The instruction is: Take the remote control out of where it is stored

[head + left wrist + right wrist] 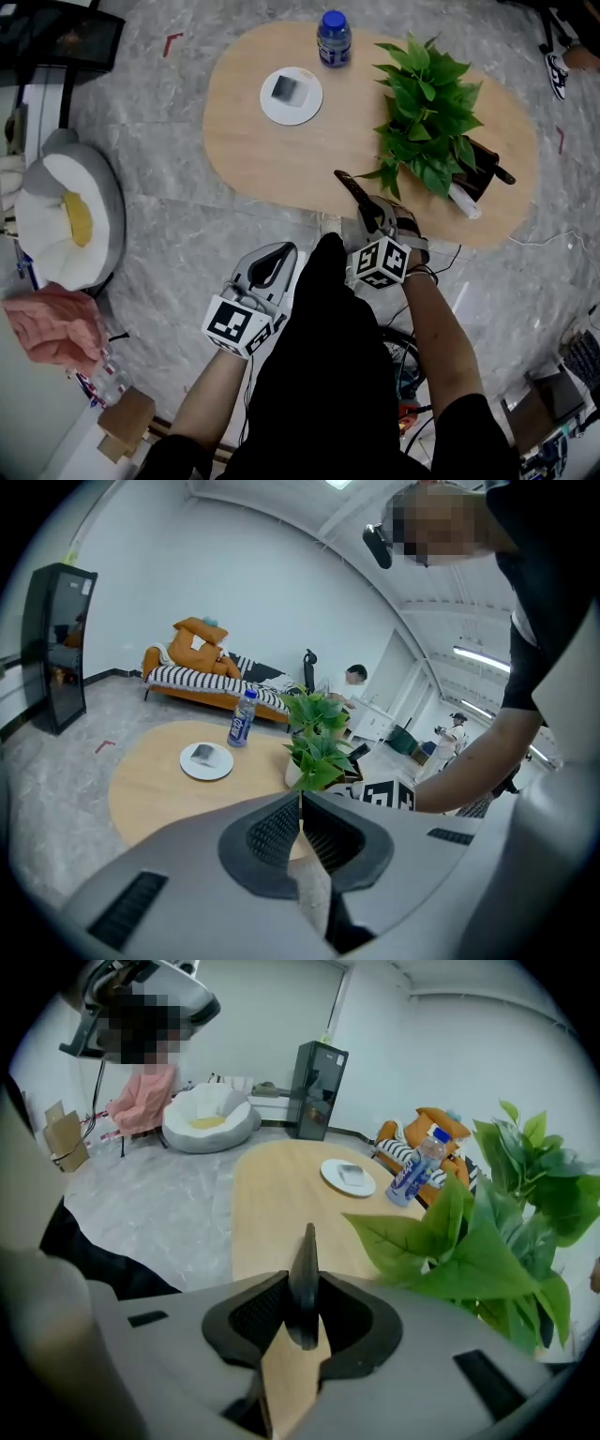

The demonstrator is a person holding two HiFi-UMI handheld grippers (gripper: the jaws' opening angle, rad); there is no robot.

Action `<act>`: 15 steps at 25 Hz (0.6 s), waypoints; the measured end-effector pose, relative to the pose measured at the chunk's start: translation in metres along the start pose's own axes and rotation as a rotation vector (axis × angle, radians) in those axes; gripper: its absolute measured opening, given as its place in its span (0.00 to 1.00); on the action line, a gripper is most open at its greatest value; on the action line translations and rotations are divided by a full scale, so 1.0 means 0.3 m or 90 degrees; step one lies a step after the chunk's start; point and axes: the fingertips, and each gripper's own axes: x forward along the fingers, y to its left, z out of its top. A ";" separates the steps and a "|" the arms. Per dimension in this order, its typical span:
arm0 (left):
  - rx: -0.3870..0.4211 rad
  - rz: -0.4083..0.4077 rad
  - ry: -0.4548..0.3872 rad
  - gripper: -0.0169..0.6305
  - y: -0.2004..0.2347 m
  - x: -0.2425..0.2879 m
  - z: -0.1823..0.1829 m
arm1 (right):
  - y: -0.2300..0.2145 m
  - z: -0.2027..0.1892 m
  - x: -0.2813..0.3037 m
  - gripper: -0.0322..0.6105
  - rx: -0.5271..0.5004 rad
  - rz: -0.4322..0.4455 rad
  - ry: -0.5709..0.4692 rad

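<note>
Left hand-held gripper [300, 819]: nearest, at the lower middle of the head view, off the bench and over the floor. Its jaws are pressed together with nothing between them.

Right hand-held gripper [302, 1309]: just right of centre in the head view, at the near edge of the bench [281, 164]. Its jaws are clamped on a thin dark body that stands on edge between the pads.

Remote control [351, 187]: a slim black bar held by one end in the right hand-held gripper. Its free end reaches up and left over the bench's near rim. It seems to be lifted off the wood, though no view shows a gap for certain.

Plant [424, 117]: at the upper right of the bench, with its leaves just beside the held remote control.

Black holder [482, 167]: behind the plant at the right. A white piece and a dark piece stick out of it. This is probably the storage place, well apart from the remote control.

Plate [292, 97]: white, at the upper middle, with a small grey thing on it.

Bottle [333, 37]: blue-capped, at the far rim of the bench.

Step in hand: judging by how things lie, the remote control is out of storage and being carried clear.

Next move: probably bringing it away from the leaves to a bare stretch of bench. That calls for a firm grip, since only one end is pinched.

Risk: the long free end could tip or brush the leaves.
</note>
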 end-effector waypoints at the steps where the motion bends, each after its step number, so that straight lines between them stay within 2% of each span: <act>1: -0.002 -0.004 0.003 0.05 -0.005 0.006 -0.007 | -0.008 -0.034 0.005 0.21 0.003 0.000 0.012; 7: 0.001 -0.022 0.022 0.05 -0.016 0.050 -0.032 | -0.043 -0.201 0.062 0.21 0.009 -0.012 0.092; 15: -0.005 -0.021 0.033 0.05 0.009 0.073 -0.053 | -0.062 -0.261 0.120 0.21 -0.020 -0.070 0.141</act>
